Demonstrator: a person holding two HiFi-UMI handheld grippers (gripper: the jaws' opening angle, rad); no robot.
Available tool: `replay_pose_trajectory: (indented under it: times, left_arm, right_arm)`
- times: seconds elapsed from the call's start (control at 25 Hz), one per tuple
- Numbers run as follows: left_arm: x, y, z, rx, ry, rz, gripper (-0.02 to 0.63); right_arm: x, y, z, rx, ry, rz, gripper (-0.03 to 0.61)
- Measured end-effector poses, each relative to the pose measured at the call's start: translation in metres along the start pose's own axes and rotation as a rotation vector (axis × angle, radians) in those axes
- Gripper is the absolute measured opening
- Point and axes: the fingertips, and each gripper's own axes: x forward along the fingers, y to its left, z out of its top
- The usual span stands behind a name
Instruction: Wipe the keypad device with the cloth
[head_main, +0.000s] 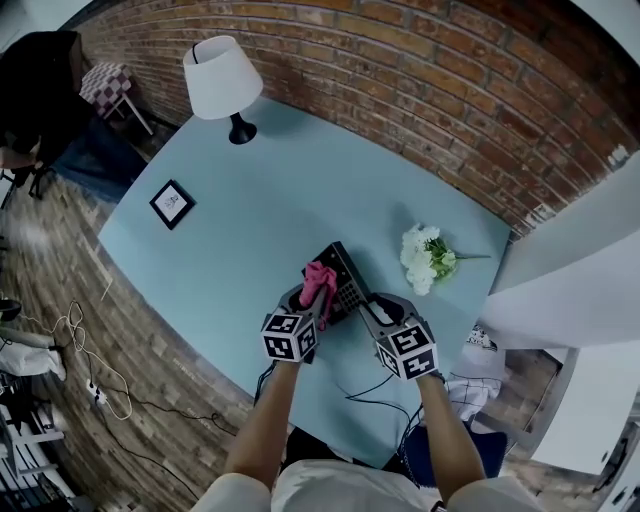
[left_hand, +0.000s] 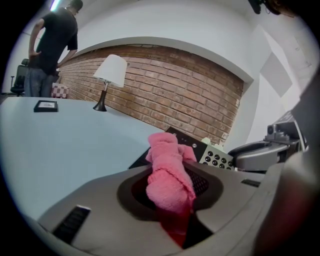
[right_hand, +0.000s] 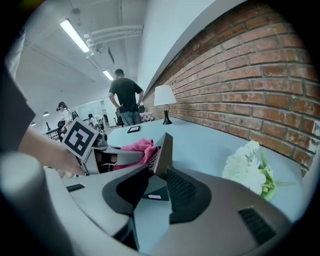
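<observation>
The left gripper (left_hand: 172, 197) is clamped on the pink cloth (left_hand: 169, 175), which bunches up out of its jaws. The keypad device (head_main: 346, 270) lies on the bench (head_main: 250, 200) just ahead of this gripper and slightly to its right, and the cloth's free end appears to touch the device's near left edge. The right gripper (right_hand: 162, 175) is closed on the device's near end and seems to hold that end tilted up. The device's long axis runs away from both grippers. The wiping stroke therefore likely falls to the left gripper, pushing forward and rightward along the keys while the right one steadies.
</observation>
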Motion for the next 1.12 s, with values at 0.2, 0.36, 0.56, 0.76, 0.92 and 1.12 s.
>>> replay_pose_trajectory:
  times: [0.2, 0.36, 0.56, 0.76, 0.92, 1.12]
  left_arm:
    - [-0.005, 0.011, -0.013, -0.016, 0.023, 0.022, 0.145]
    - [-0.009, 0.018, -0.022, -0.004, 0.054, 0.044, 0.144]
    - [-0.012, 0.023, -0.029, 0.025, 0.1, 0.08, 0.144]
    - [-0.021, 0.033, -0.038, 0.051, 0.183, 0.142, 0.144]
    - [-0.033, 0.019, -0.006, -0.038, 0.087, 0.108, 0.141]
    - [-0.04, -0.028, 0.052, -0.106, -0.085, -0.017, 0.141]
  right_arm:
    - [0.0, 0.0, -0.001, 0.009, -0.008, -0.01, 0.144]
    - [0.0, 0.0, -0.001, 0.017, -0.009, -0.007, 0.144]
    - [-0.001, -0.001, -0.001, 0.03, -0.012, -0.016, 0.146]
    - [0.001, 0.0, 0.0, 0.027, 0.012, -0.024, 0.146]
    - [-0.004, -0.001, -0.004, 0.036, 0.026, 0.004, 0.144]
    - [-0.009, -0.006, -0.019, 0.015, 0.065, 0.005, 0.138]
